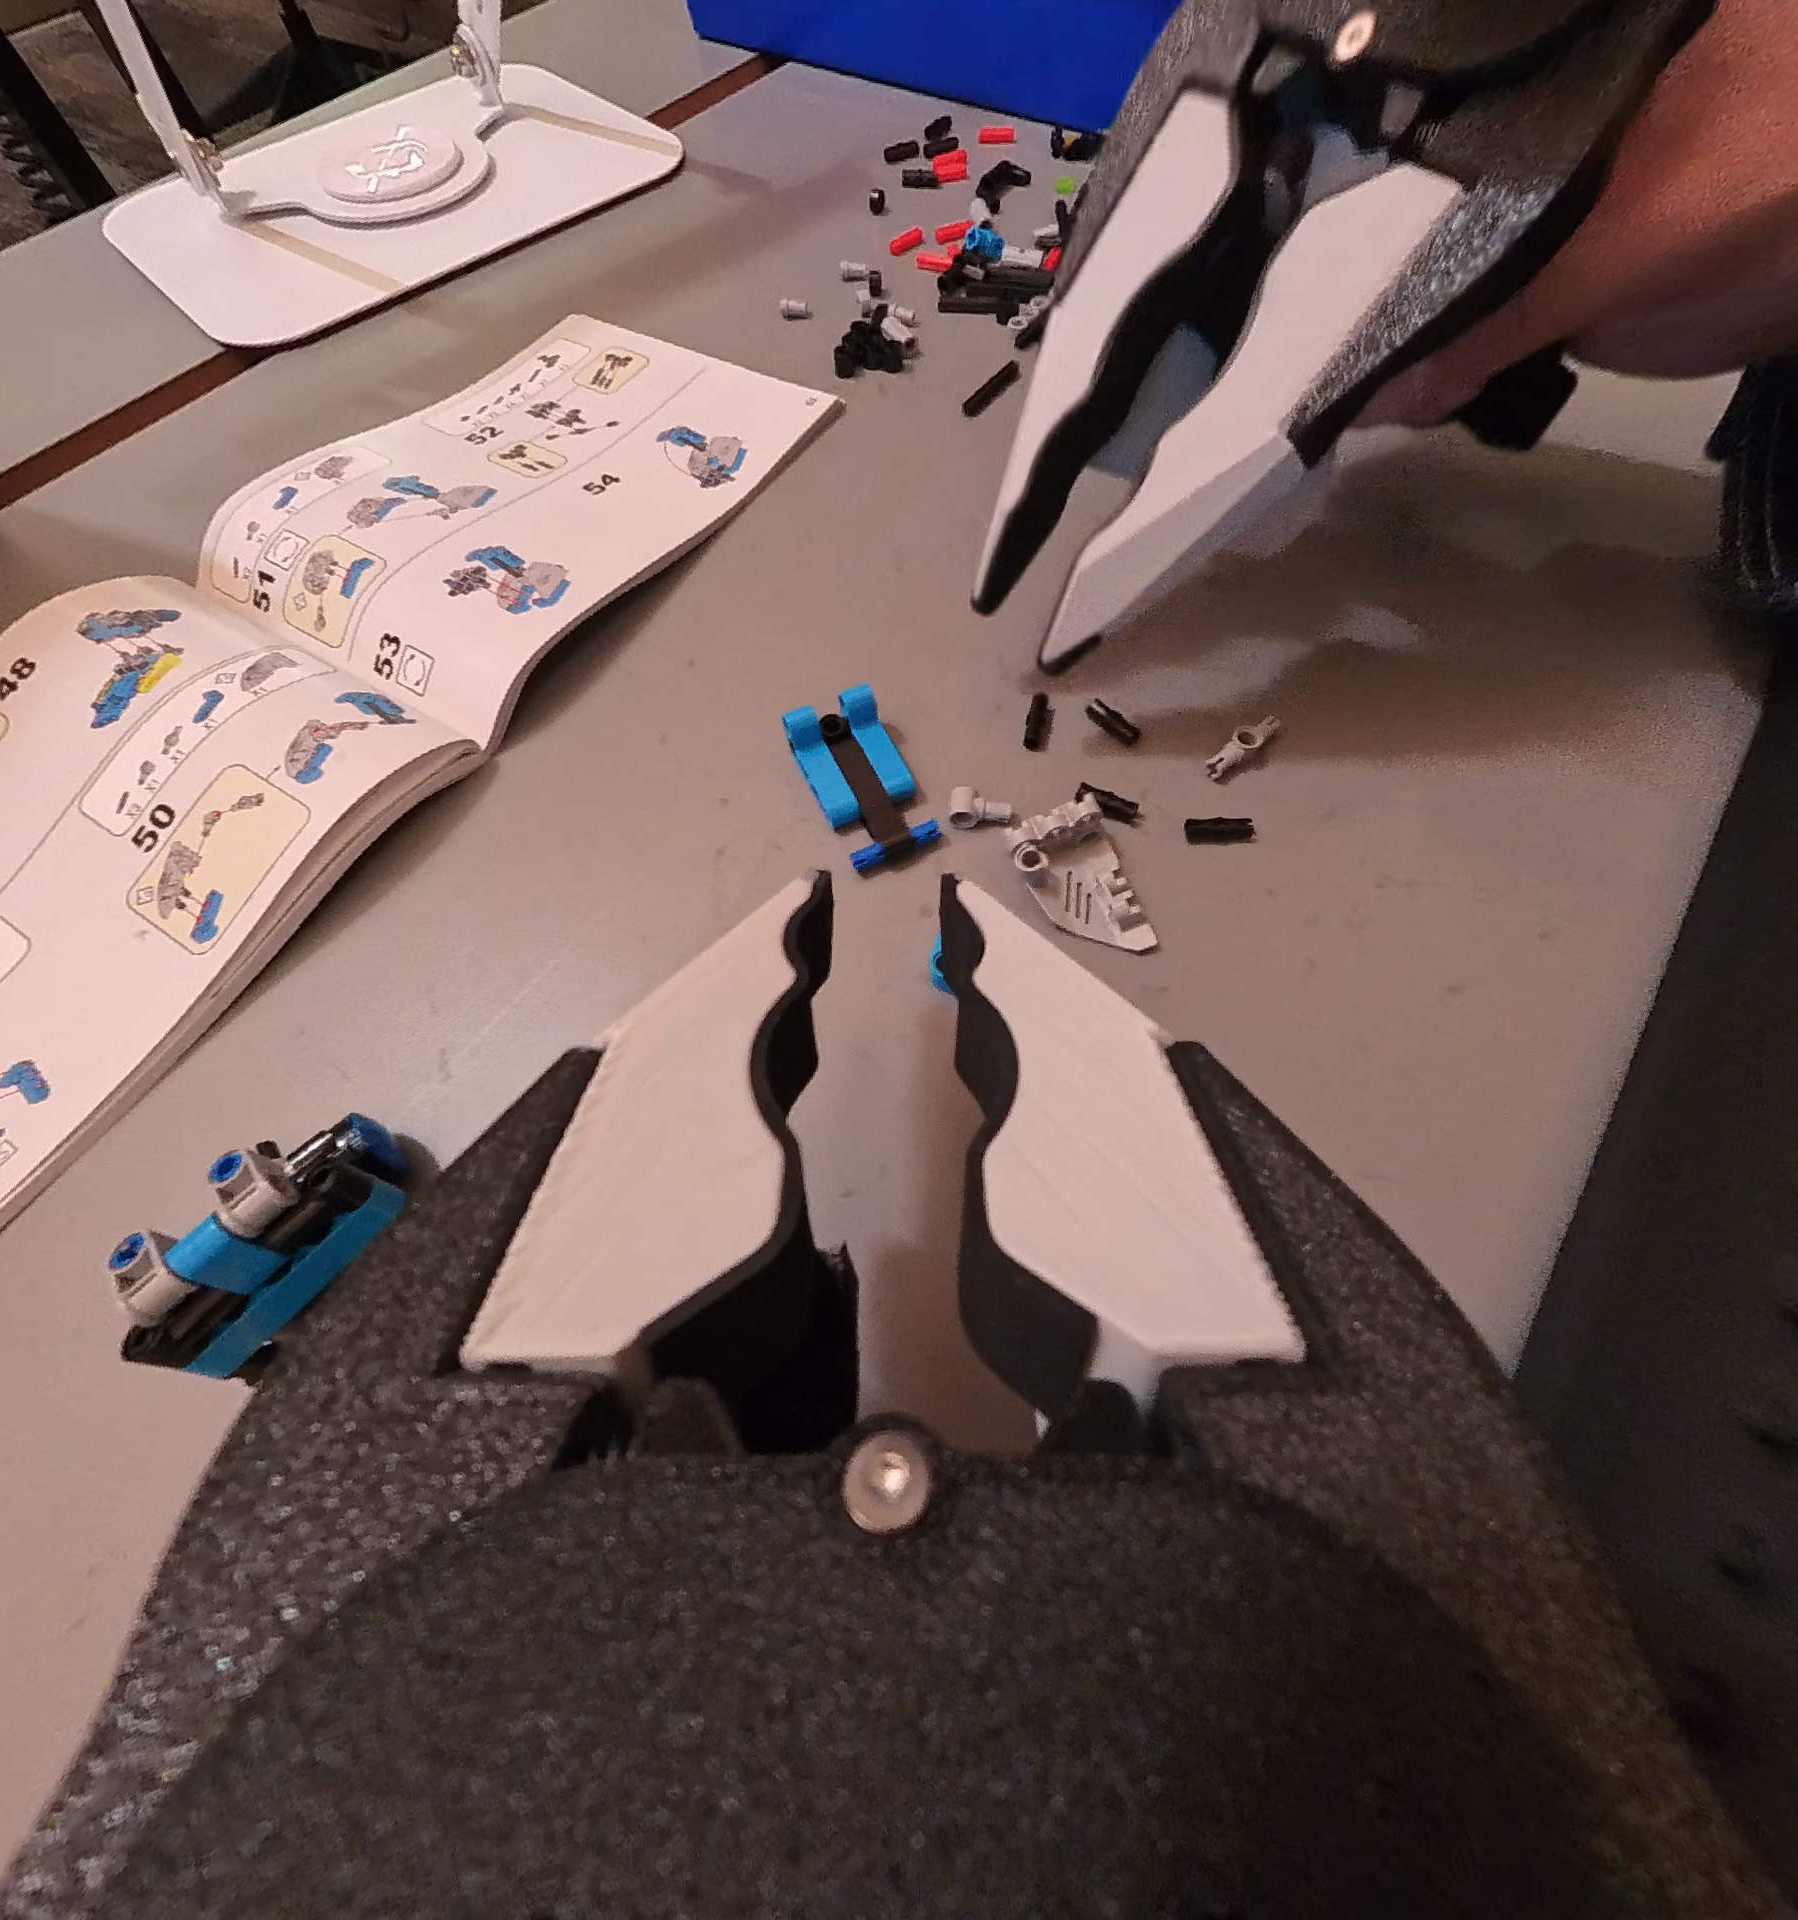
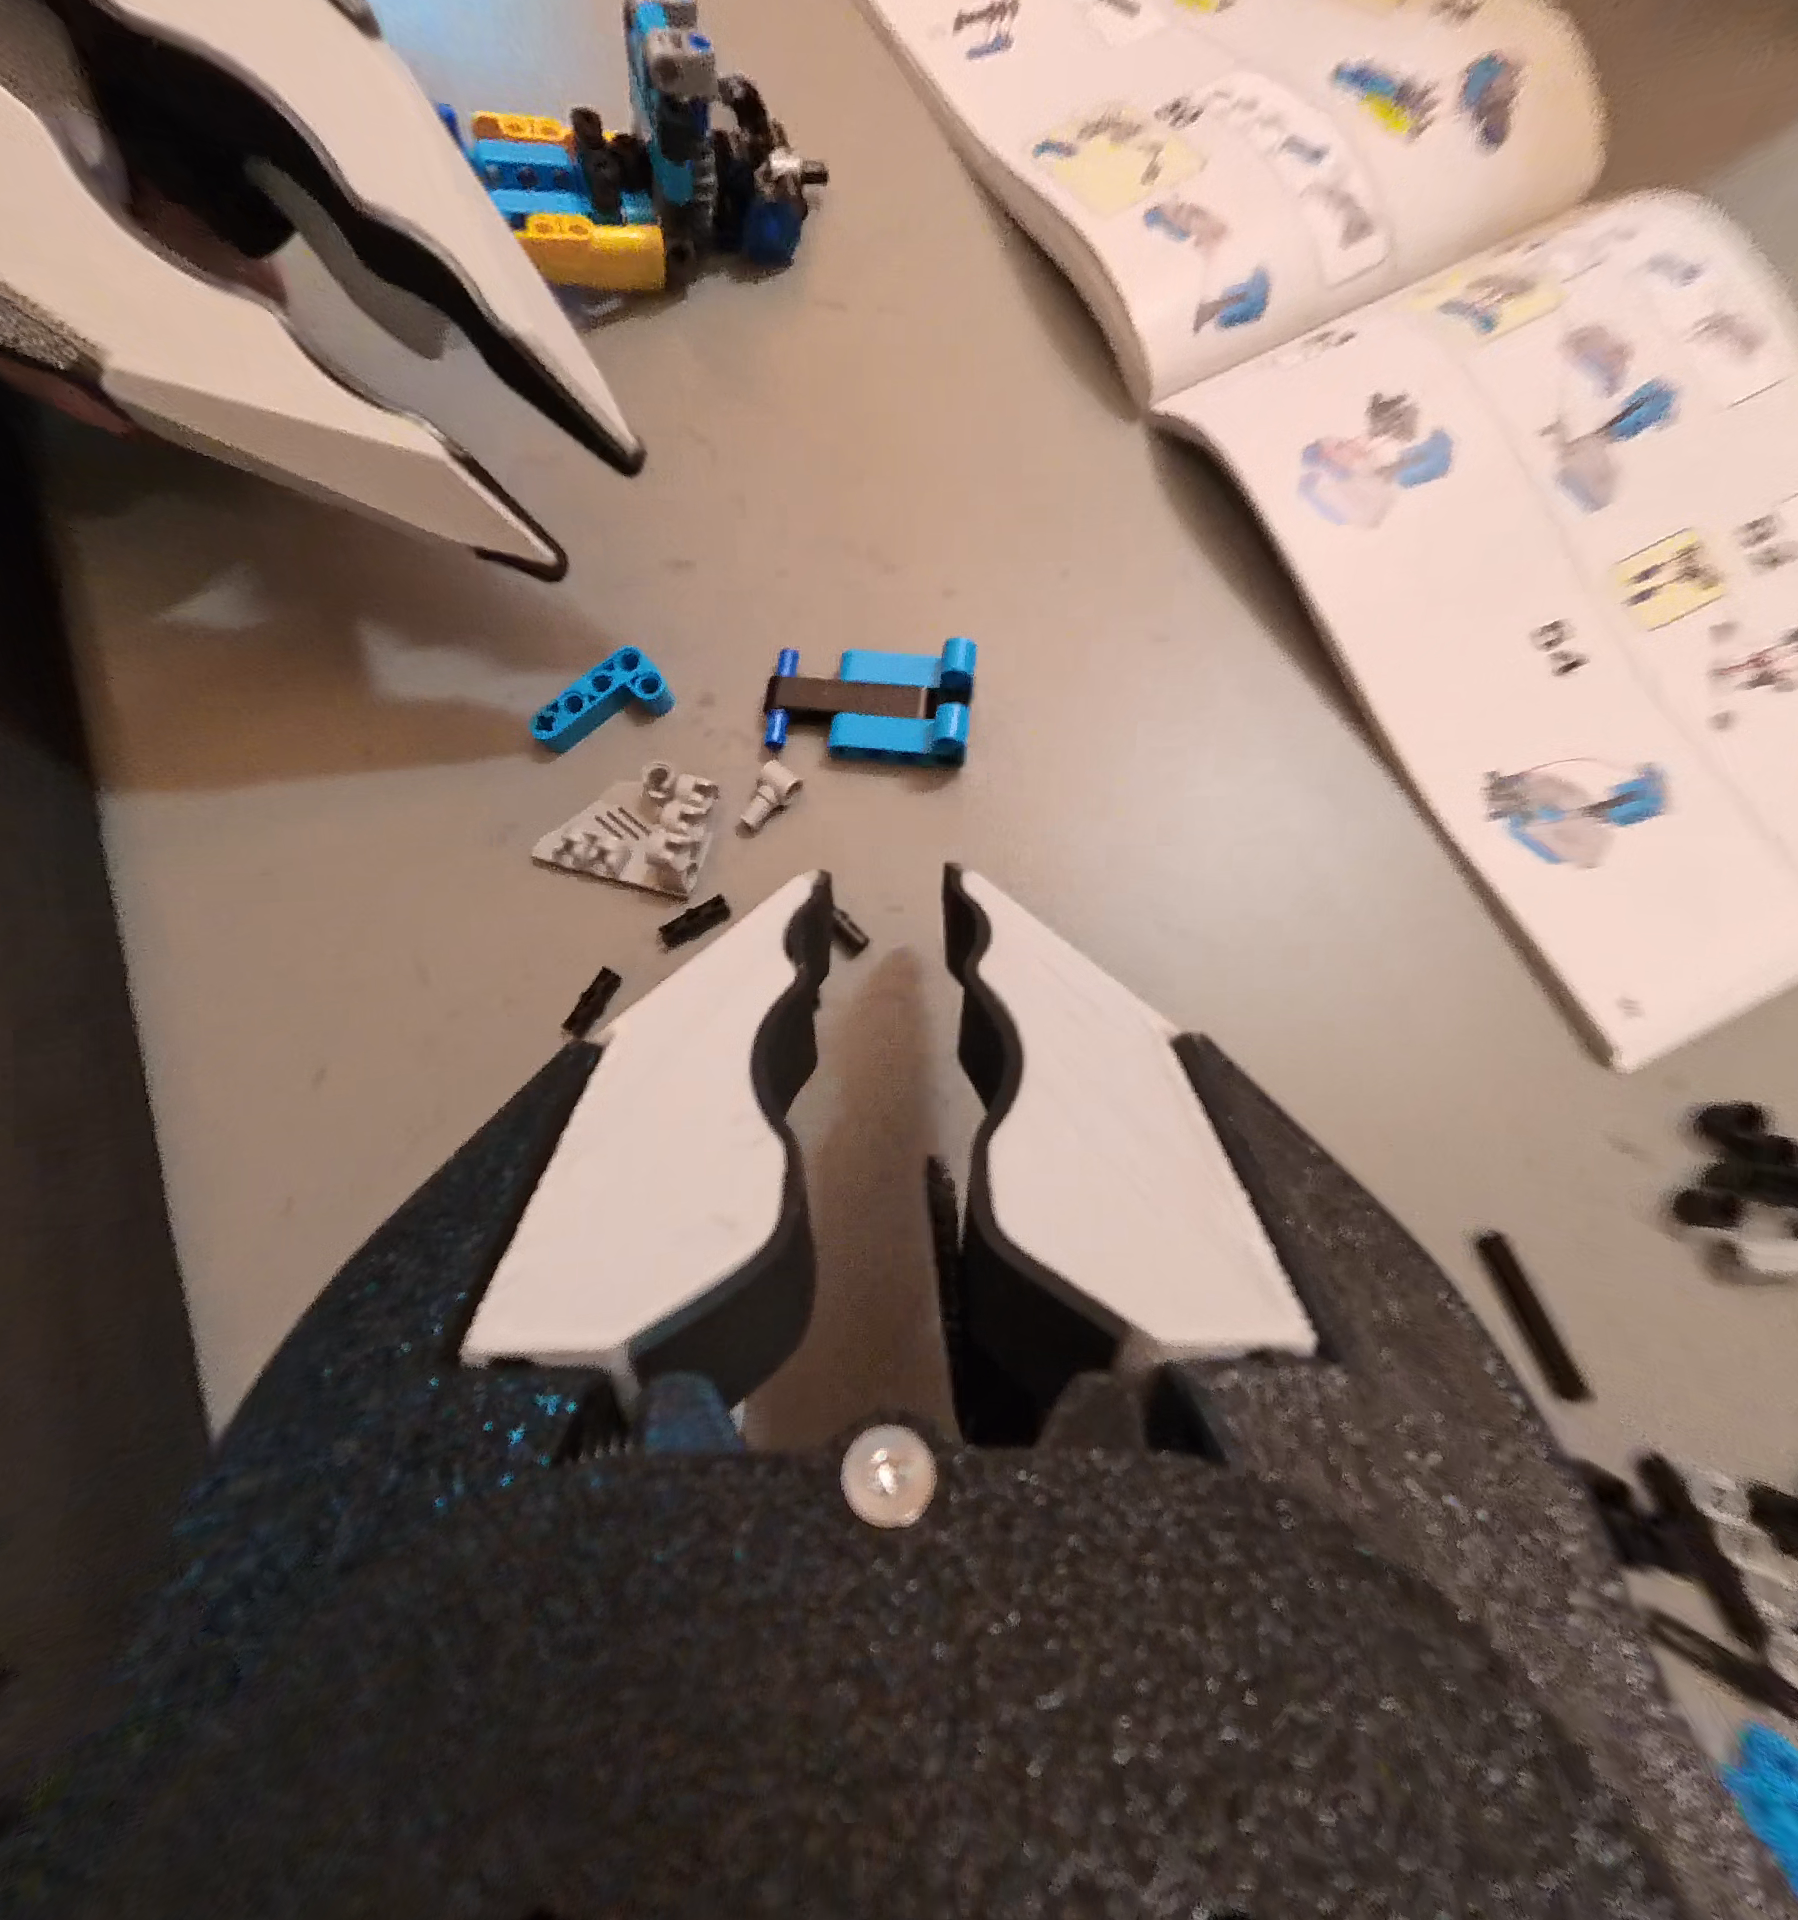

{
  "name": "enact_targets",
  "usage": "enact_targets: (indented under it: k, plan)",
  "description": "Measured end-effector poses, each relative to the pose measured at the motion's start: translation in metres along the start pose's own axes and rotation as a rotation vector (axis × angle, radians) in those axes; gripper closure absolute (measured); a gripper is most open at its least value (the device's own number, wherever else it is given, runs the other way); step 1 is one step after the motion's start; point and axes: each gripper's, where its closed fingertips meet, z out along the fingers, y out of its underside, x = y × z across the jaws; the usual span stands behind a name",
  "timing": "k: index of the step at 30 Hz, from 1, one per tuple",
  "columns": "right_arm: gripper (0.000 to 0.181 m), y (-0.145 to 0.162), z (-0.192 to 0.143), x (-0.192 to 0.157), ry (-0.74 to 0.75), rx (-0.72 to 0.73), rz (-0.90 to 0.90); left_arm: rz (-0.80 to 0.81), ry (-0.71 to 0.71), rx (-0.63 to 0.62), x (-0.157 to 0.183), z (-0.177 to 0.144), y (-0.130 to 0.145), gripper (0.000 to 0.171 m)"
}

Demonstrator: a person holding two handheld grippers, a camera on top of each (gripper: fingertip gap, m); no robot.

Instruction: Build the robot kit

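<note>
Two tongs over one grey counter point(image 1: 1342, 1039), neither holding anything. Left tongs point(image 1: 884, 894) parted to a moderate gap, empty, tips low and just near of one blue-and-black flat assembly point(image 1: 853, 774). Right tongs point(image 1: 1020, 634) also parted, more narrowly, empty, tips poised just above the counter at the far side of a loose scatter. Counted in that scatter, from the left wrist view: four short black pins point(image 1: 1113, 720), two small grey connectors point(image 1: 978, 807), one grey wedge-shaped panel point(image 1: 1082, 883). One blue L-shaped beam point(image 2: 601, 698), plain in the right wrist view, lying just beside the panel and near the left tongs' tips. To the left, one open instruction booklet point(image 1: 355, 675); nearer, at its edge, one partly built blue model point(image 1: 261, 1247). Farther off, one white stand base point(image 1: 386, 208), one blue bin point(image 1: 926, 42), and a heap of small black, red and grey parts point(image 1: 968, 239), too many and too small to count.
</note>
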Motion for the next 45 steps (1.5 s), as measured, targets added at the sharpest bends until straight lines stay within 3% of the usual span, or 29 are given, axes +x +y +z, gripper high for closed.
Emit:
enact_targets:
  k: [4, 9, 13, 15, 17, 20, 22, 25, 28, 31, 40, 45]
  plan:
    - [0.16, 0.006, 0.004, -0.013, -0.096, 0.061, 0.029, -0.014, 0.008, -0.001, -0.001, 0.0, 0.001, 0.151]
    - [0.16, 0.018, 0.015, -0.013, -0.072, 0.002, -0.006, -0.007, 0.008, -0.009, -0.001, 0.001, 0.002, 0.151]
    - [0.177, 0.018, 0.016, -0.01, -0.052, -0.007, -0.04, -0.014, 0.007, -0.006, -0.002, 0.001, 0.002, 0.151]
    - [0.177, 0.019, 0.014, -0.005, -0.017, -0.017, -0.04, -0.018, 0.007, -0.005, -0.003, 0.001, 0.002, 0.151]
    - [0.177, 0.015, 0.002, 0.01, 0.078, 0.013, -0.056, -0.019, 0.007, -0.003, -0.003, 0.0, 0.001, 0.151]
    - [0.177, 0.013, -0.047, 0.065, 0.379, 0.116, 0.0, -0.013, 0.006, -0.007, -0.002, 0.001, 0.002, 0.151]
    - [0.177, 0.037, -0.094, 0.111, 0.63, 0.134, 0.125, -0.009, 0.004, -0.009, -0.002, 0.001, 0.002, 0.151]
    - [0.177, 0.1, -0.15, 0.157, 0.912, 0.026, 0.381, -0.01, 0.009, -0.012, -0.001, 0.001, 0.003, 0.151]
    - [0.177, 0.14, -0.157, 0.166, 0.936, -0.041, 0.595, -0.006, 0.008, -0.012, 0.0, 0.001, 0.002, 0.151]
    - [0.177, 0.148, -0.159, 0.168, 0.952, -0.046, 0.65, -0.006, 0.006, -0.013, 0.0, 0.0, 0.003, 0.151]
    - [0.169, 0.132, -0.172, 0.17, 1.012, 0.046, 0.604, 0.0, -0.015, -0.003, -0.003, -0.001, 0.001, 0.151]
    - [0.169, 0.108, -0.227, 0.174, 1.233, 0.254, 0.516, -0.026, -0.005, -0.005, -0.005, -0.001, 0.002, 0.151]
